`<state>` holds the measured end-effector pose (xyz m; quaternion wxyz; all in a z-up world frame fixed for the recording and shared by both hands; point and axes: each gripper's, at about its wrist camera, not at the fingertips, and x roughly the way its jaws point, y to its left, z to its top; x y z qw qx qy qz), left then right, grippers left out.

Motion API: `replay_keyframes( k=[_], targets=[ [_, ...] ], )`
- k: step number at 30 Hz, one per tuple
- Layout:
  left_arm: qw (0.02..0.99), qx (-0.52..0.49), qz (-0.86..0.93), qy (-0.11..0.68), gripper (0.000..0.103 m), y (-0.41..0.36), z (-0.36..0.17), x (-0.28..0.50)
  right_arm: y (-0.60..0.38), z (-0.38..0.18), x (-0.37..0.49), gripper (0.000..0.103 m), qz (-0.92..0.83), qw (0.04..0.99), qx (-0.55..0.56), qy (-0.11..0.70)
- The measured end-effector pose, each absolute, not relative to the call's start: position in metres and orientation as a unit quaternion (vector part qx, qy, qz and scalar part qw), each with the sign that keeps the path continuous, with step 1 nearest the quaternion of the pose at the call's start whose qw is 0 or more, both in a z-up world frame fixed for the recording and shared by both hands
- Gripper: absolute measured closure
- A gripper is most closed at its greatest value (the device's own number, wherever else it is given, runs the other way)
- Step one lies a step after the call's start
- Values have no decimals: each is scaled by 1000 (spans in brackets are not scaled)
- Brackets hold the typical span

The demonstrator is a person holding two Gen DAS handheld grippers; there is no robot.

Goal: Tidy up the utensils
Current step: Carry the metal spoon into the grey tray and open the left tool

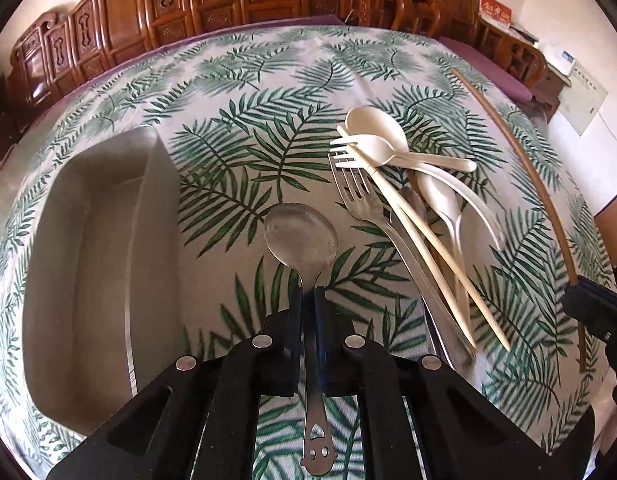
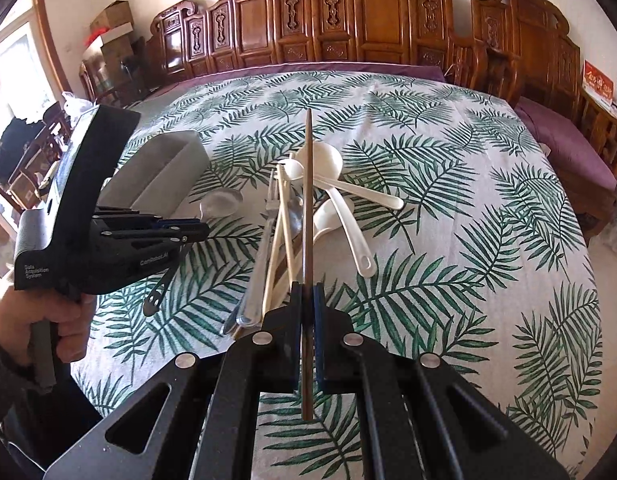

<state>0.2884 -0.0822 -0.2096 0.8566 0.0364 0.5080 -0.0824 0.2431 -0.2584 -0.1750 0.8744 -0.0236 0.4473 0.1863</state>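
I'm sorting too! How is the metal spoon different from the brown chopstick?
The metal spoon is shiny silver with a round bowl; the brown chopstick is a thin, plain, dark stick. The left gripper holds the spoon, the right gripper the chopstick. Both are clamped and long-handled.

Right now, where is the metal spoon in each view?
Left wrist: metal spoon at centre, its handle clamped in the left gripper, bowl pointing away.
Right wrist: spoon bowl left of centre, past the left gripper.
Shared landmark: the grey tray, left of the spoon in both.
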Motion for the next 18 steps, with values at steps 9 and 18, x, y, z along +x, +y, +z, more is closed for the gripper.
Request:
replay_keyframes(
  k=[9, 18],
  targets=[
    [877, 27, -101, 469, 98, -68, -165, 262, -240, -154, 229, 97, 198, 879, -26, 432],
    [895, 18, -120, 429, 98, -33, -124, 260, -208, -140, 228, 97, 217, 884, -10, 415]
  ],
)
